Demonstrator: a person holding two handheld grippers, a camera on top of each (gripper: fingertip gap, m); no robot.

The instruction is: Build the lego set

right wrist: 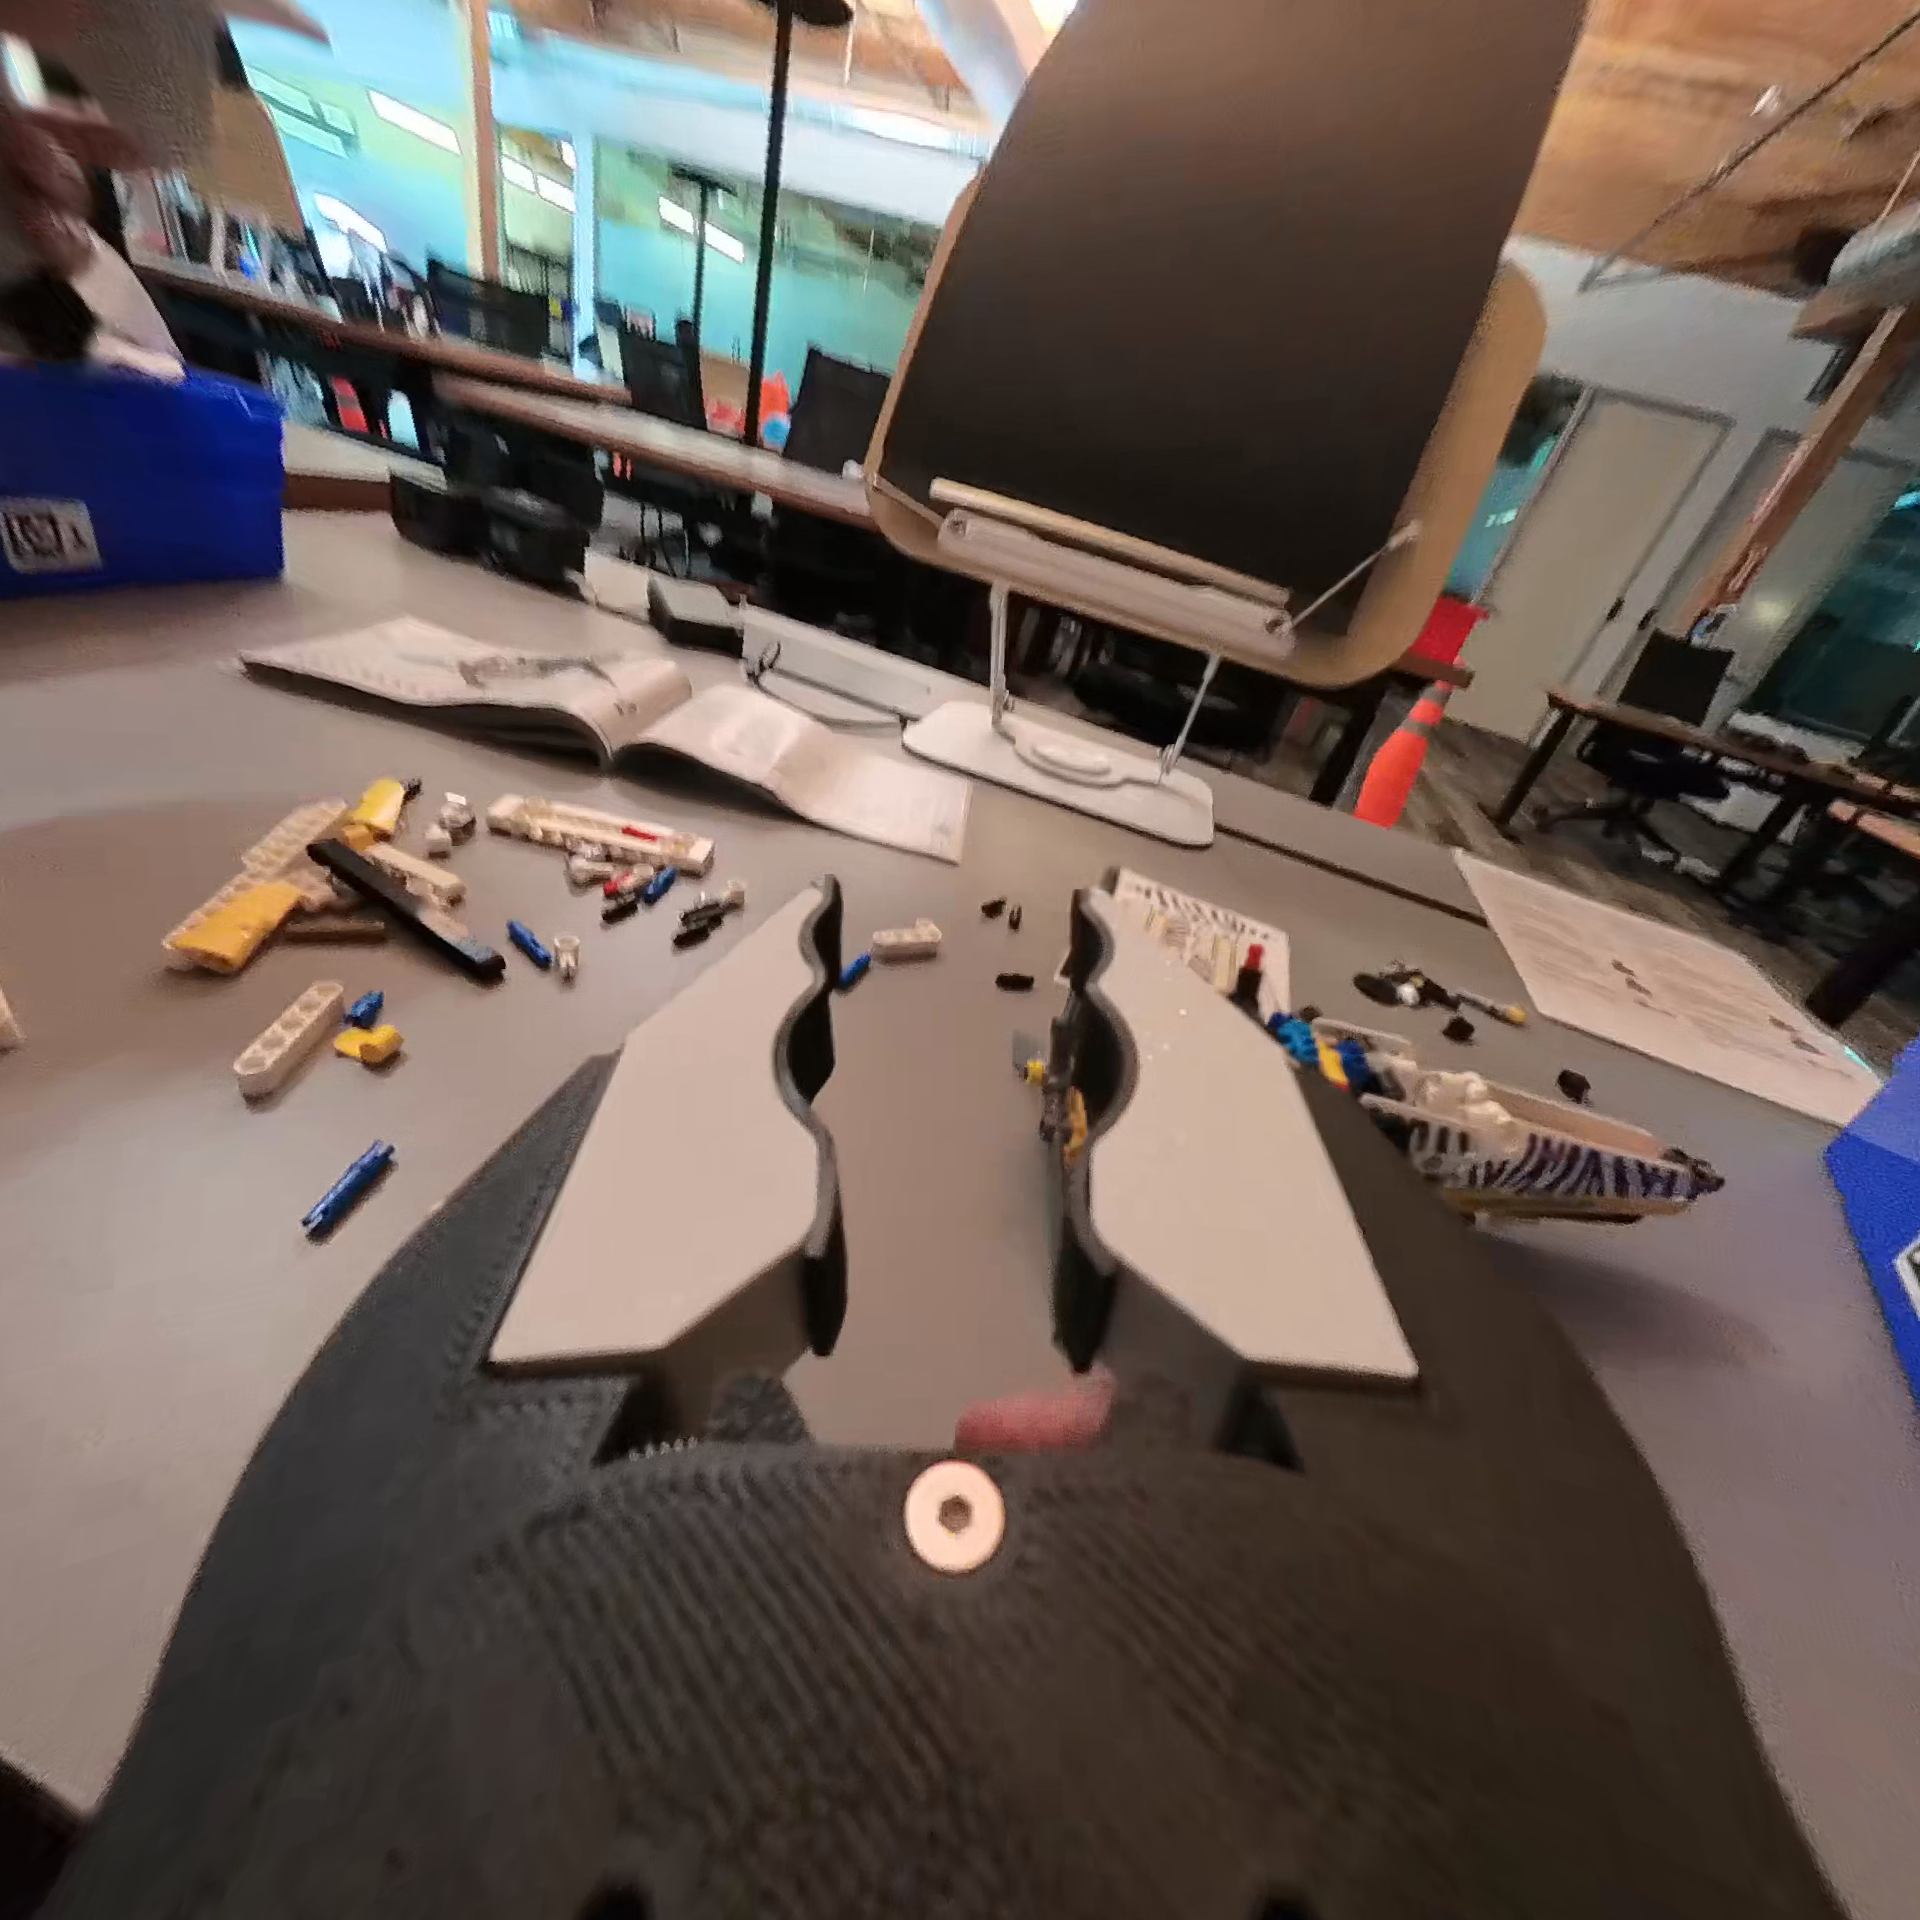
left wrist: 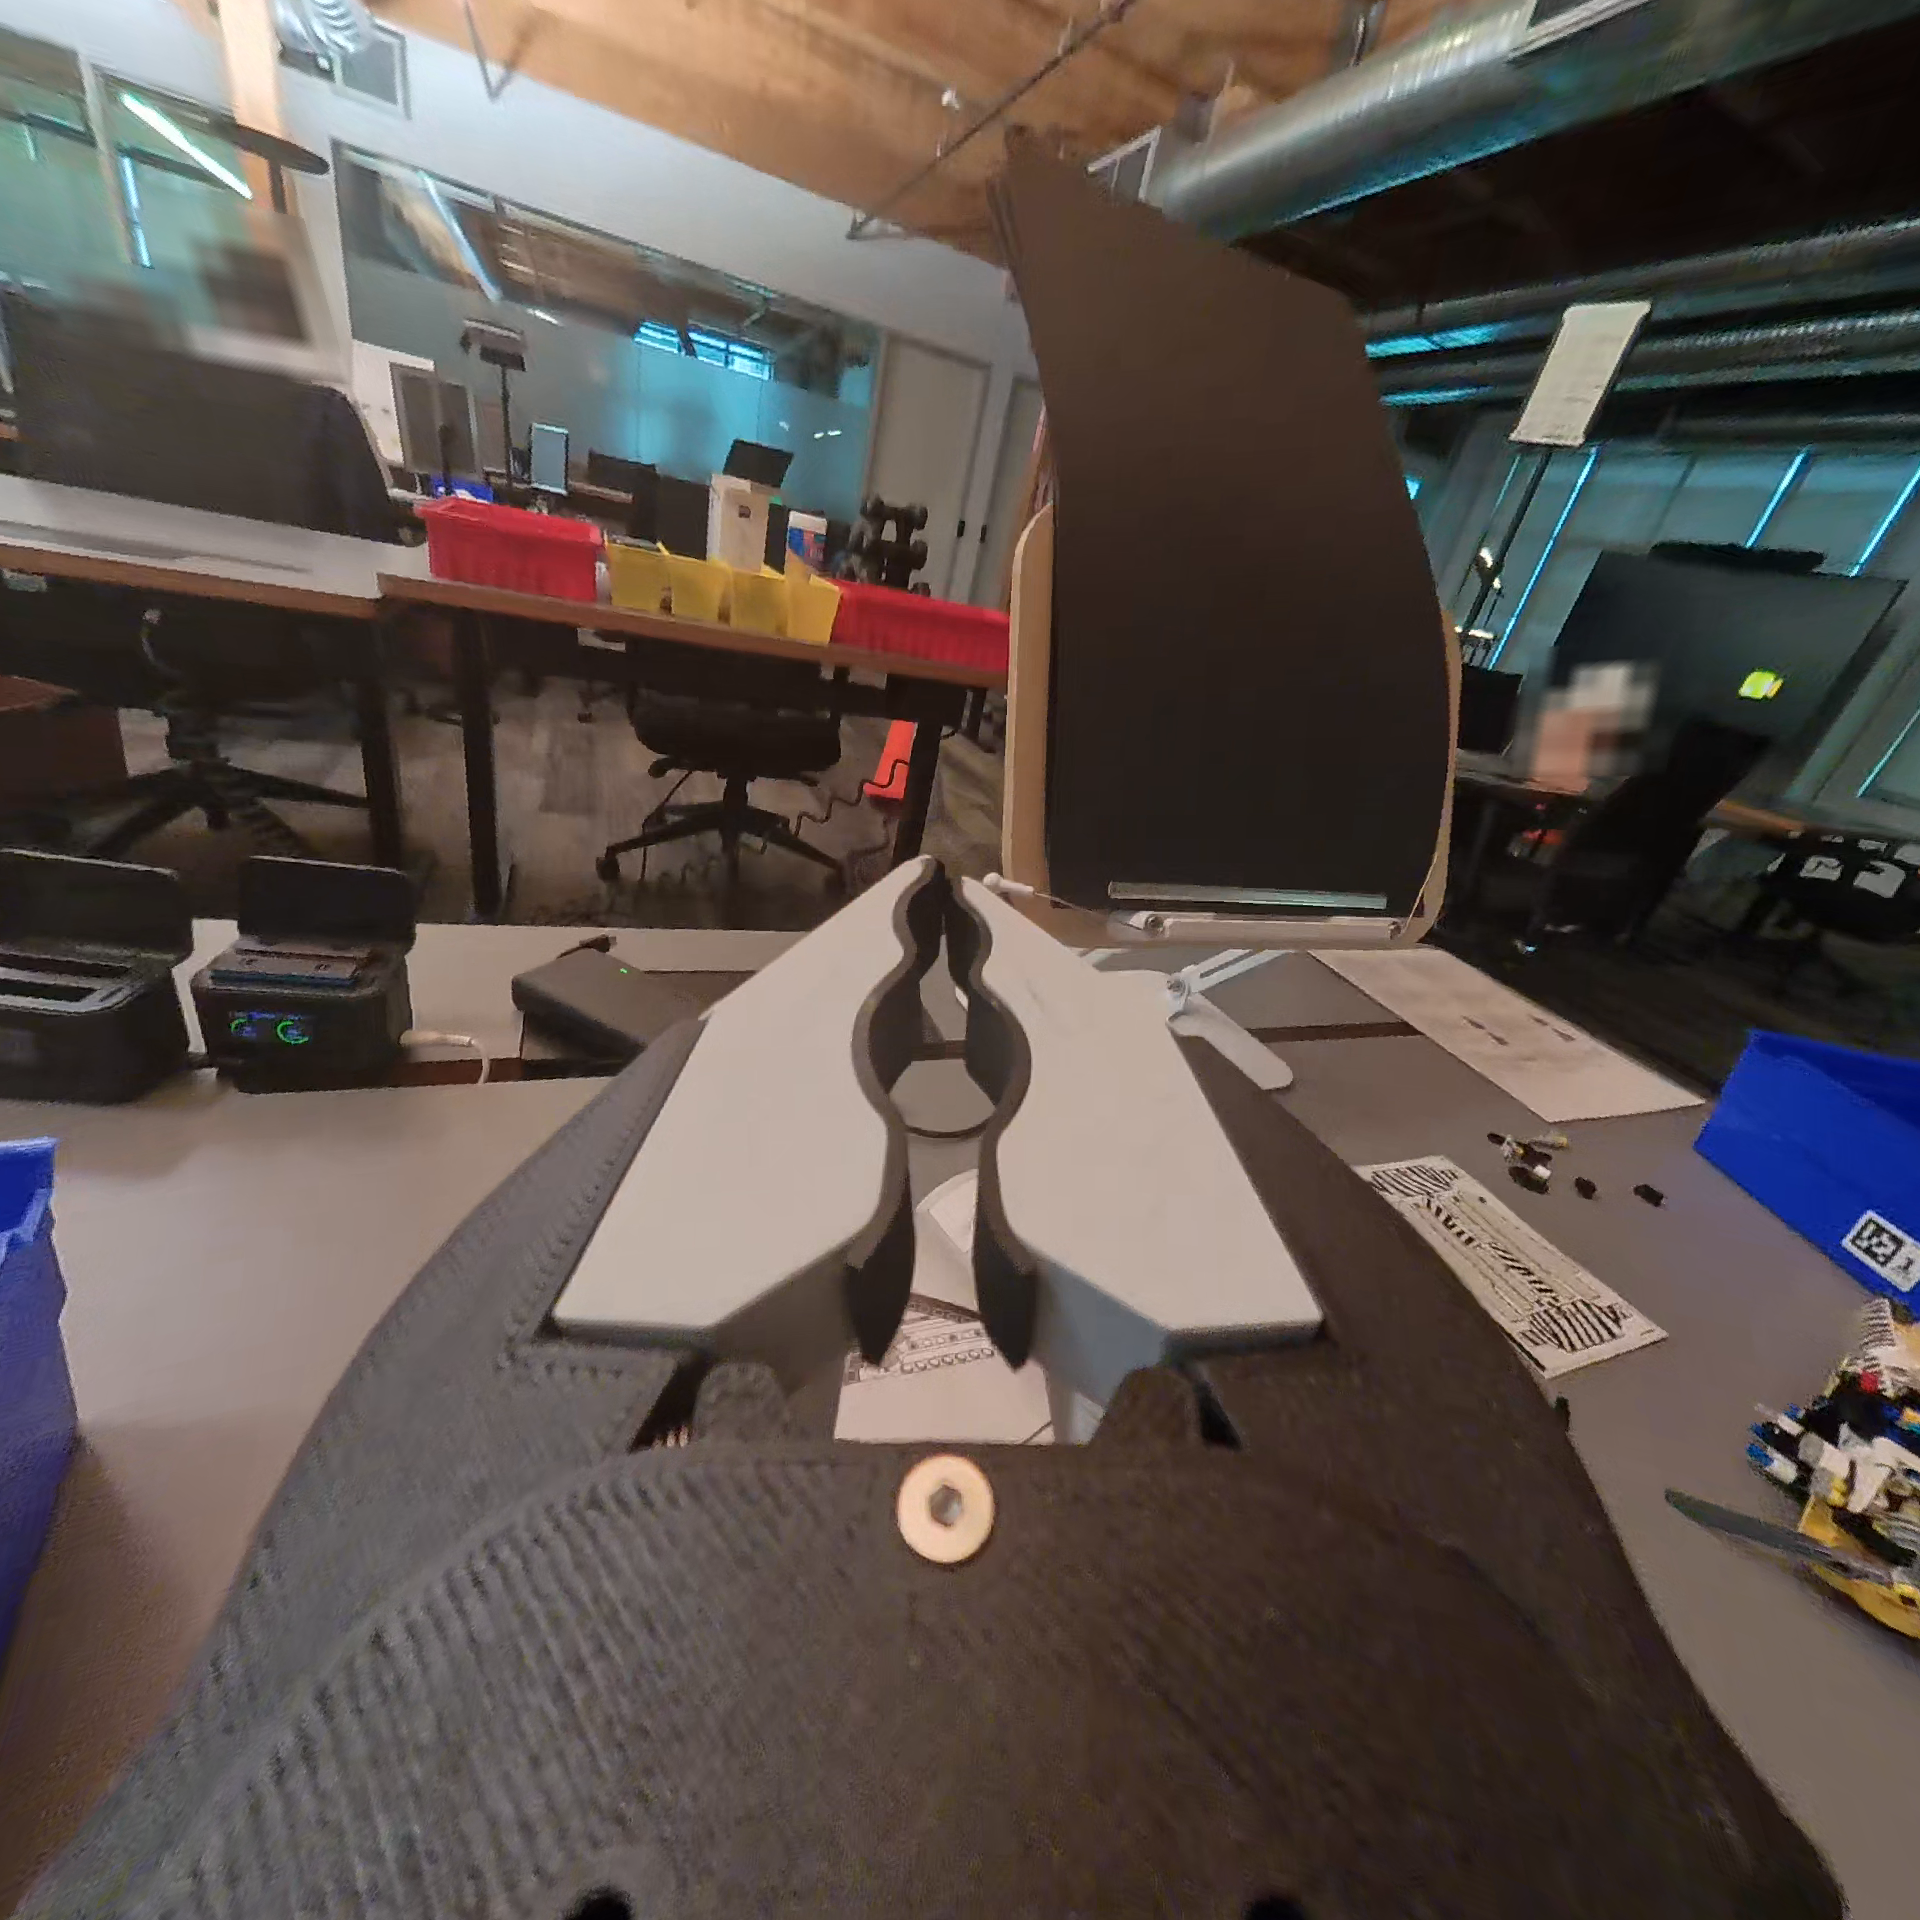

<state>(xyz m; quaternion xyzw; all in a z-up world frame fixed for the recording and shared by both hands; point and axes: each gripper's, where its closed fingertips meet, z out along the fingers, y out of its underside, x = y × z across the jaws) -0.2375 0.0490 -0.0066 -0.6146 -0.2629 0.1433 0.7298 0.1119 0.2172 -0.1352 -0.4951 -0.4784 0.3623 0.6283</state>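
Observation:
My left gripper (left wrist: 951,888) is shut with its tips touching and holds nothing; it hovers above the grey table over a printed booklet page (left wrist: 935,1371). My right gripper (right wrist: 956,914) is open and empty, low over the table (right wrist: 935,1195). A partly built lego model with zebra-striped stickers (right wrist: 1527,1138) lies just right of its right finger; it also shows in the left wrist view (left wrist: 1860,1455). Loose parts lie to the left: a yellow and tan assembly (right wrist: 270,883), a white beam (right wrist: 286,1039), blue pins (right wrist: 348,1172). A small black and yellow piece (right wrist: 1060,1081) shows beside the right finger's inner side.
An open instruction booklet (right wrist: 623,717) and a book stand with a black panel (right wrist: 1195,312) stand at the back. A sticker sheet (right wrist: 1195,925) and a paper sheet (right wrist: 1662,987) lie to the right. Blue bins sit at the left (right wrist: 135,478) and right (right wrist: 1870,1195) edges. The white beam (right wrist: 286,1039) lies some 15 cm from my right tips, 35 cm from my left tips.

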